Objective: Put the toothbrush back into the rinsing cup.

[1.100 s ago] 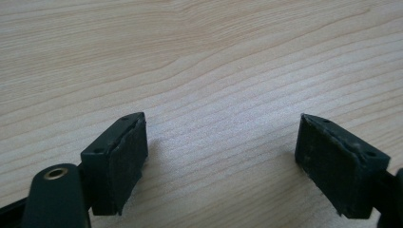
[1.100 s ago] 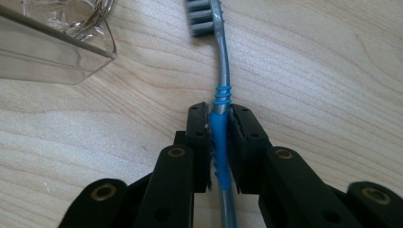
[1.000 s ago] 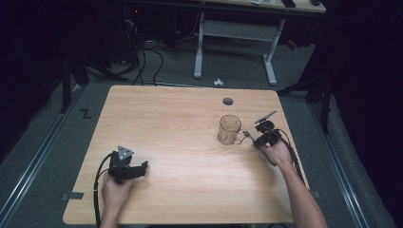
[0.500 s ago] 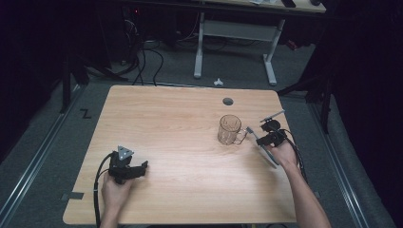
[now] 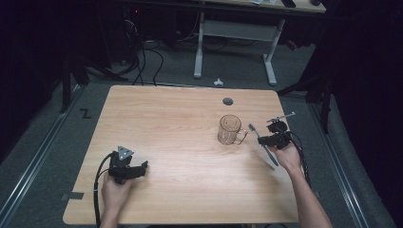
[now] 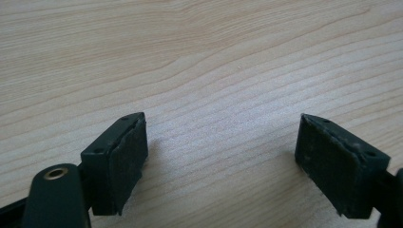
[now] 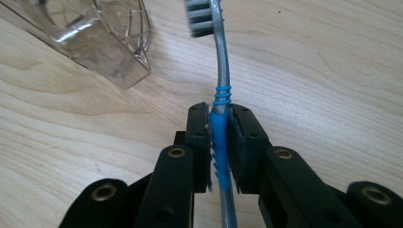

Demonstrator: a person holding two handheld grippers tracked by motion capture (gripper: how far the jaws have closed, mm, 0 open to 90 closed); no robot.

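- Since a second ago: the right gripper has drawn away from the glass mug, toward the table's right edge, and lifted slightly; the toothbrush went with it, its head now standing clear of the mug's handle where before it was close against it.
- The mug has not shifted. The left gripper sits where it was.
- Right gripper: jaws pressed together on the toothbrush, pinching the blue ribbed grip between the pads; the grey neck and bristle head stick out past the tips toward the mug.
- In the right gripper view the mug lies up and to the left of the bristles, near but apart.
- Left gripper: jaws spread wide, bare wood between them, resting low on the table.
- Room: the wood left of the mug, out to the left gripper, is open. Right of the mug there is the toothbrush, then the hand, then the table's right edge close by.
- Behind the mug, toward the far edge, a round cable hole; beyond it the floor and a white desk frame.
- The toothbrush's tail end slants toward the near edge, past the hand.
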